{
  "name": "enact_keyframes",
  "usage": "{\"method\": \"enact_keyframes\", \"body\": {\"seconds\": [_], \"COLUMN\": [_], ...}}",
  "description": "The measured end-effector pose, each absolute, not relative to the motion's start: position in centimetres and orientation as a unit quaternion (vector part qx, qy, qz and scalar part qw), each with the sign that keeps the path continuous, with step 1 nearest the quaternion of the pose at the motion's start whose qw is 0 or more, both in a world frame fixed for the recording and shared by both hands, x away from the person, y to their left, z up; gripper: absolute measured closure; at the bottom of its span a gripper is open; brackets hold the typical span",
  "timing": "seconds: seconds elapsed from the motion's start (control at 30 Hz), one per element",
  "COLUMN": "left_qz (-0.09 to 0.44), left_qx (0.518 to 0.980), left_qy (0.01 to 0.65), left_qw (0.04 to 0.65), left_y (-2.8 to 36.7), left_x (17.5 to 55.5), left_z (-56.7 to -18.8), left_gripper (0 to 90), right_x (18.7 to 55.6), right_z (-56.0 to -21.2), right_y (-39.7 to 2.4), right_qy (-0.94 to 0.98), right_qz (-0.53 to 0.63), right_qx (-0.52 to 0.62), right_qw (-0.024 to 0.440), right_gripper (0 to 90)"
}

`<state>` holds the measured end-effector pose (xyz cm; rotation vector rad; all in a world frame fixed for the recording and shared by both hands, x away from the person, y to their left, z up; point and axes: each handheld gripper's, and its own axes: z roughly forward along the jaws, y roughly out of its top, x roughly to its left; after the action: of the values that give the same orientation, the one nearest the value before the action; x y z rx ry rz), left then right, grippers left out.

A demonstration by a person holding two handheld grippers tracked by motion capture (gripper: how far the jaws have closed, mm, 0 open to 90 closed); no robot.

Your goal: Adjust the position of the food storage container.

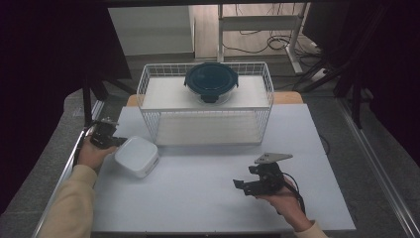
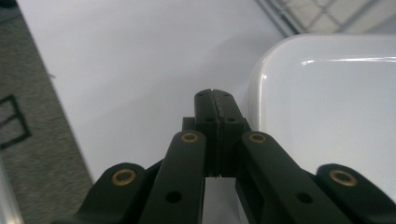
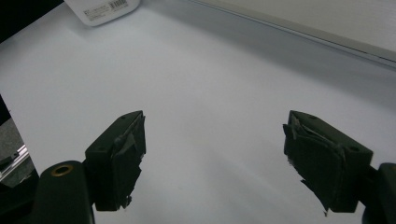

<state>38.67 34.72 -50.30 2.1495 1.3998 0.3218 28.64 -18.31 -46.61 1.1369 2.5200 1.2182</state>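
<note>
One white table (image 1: 198, 198) carries everything — largest on it is the wire basket (image 1: 205, 104) at the far side, with a round dark-lidded container (image 1: 211, 82) on its upper shelf. Next in size, the white square box (image 1: 137, 156) lies on the table in front of the basket's left corner. The left gripper (image 1: 116, 142) sits just beside the box's left edge, its jaws pressed together with nothing between them — the box's rounded corner (image 2: 327, 107) lies right next to their tips. The right gripper (image 1: 241, 186) rests well apart at the near right, jaws spread wide over bare tabletop, holding nothing.
</note>
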Motion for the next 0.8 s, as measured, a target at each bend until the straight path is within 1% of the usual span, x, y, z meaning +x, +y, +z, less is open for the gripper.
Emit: {"method": "enact_keyframes", "body": {"seconds": [0.13,0.4,0.8], "left_qz": [0.122,0.092,0.068], "left_qx": [0.791,0.790,0.799], "left_qy": [0.533,0.526,0.506], "left_qw": [0.276,0.300,0.318], "left_y": [34.3,33.1,28.8], "left_x": [37.4,35.5,33.9], "left_z": [-50.7,-50.3,-49.6], "left_gripper": [89.9,89.9,89.9], "right_x": [28.5,28.5,28.3], "right_z": [-46.6,-46.6,-46.6], "right_y": [-18.1,-18.0,-17.7], "right_qy": [0.832,0.834,0.835], "right_qz": [0.405,0.404,0.404], "right_qx": [0.373,0.371,0.369], "right_qw": [0.063,0.064,0.061], "right_gripper": [20.0,20.0,20.0]}}
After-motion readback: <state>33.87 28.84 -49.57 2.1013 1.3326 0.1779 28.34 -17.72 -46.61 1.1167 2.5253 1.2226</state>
